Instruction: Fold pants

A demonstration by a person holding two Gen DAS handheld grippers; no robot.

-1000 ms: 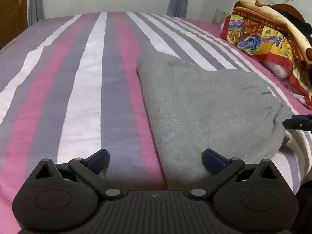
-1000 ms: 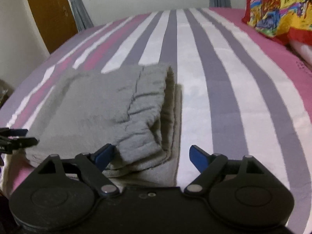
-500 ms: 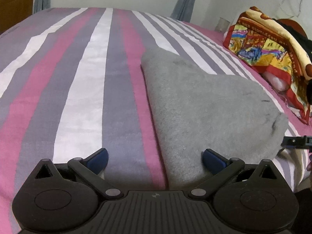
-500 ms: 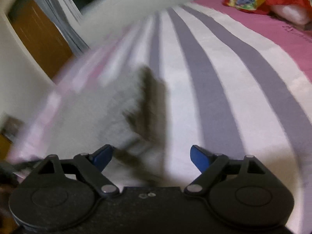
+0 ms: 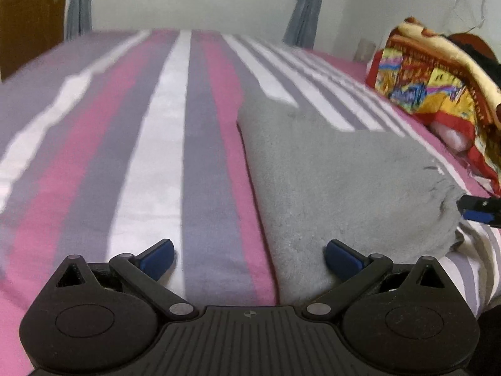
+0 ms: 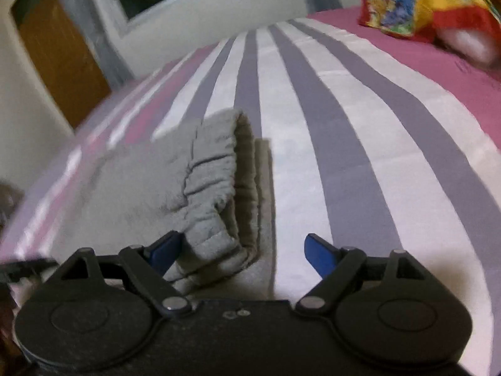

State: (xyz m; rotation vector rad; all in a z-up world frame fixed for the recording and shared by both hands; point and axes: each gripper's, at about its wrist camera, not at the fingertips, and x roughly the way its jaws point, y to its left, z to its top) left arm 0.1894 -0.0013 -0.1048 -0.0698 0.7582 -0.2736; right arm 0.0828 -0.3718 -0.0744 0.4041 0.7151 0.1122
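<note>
**Grey pants lie folded on the striped bed, both tools spread and empty**

The grey pants (image 5: 338, 188) sit folded into a thick, soft bundle on the bed (image 5: 150, 156), whose sheet runs in pink, white and grey-purple stripes. Seen from the left side, the bundle narrows toward the far end and swells toward the near right, where its gathered edge bunches up.

The left tool (image 5: 249, 255) hangs low at the near edge of the pants, its blue-tipped fingers (image 5: 158, 258) spread wide. One finger is over the bare sheet and the other over the grey cloth; nothing is pinched between them.

From the right side, the elastic waistband (image 6: 216, 169) faces the camera, rumpled and stacked above the lower layers of the fold. The right tool (image 6: 242, 250) is likewise spread, with its left finger just beside the corner of the waistband and its right finger over a white stripe. It grips nothing. The tip of this tool also shows at the right edge of the left view, close to the bunched end of the pants.

A bright blanket (image 5: 438, 78) in yellow, red and blue lies heaped at the head of the bed, well apart from the pants. Behind the bed are a pale wall, grey curtains (image 6: 94, 31), a dark window and a wooden door (image 6: 59, 62).
</note>
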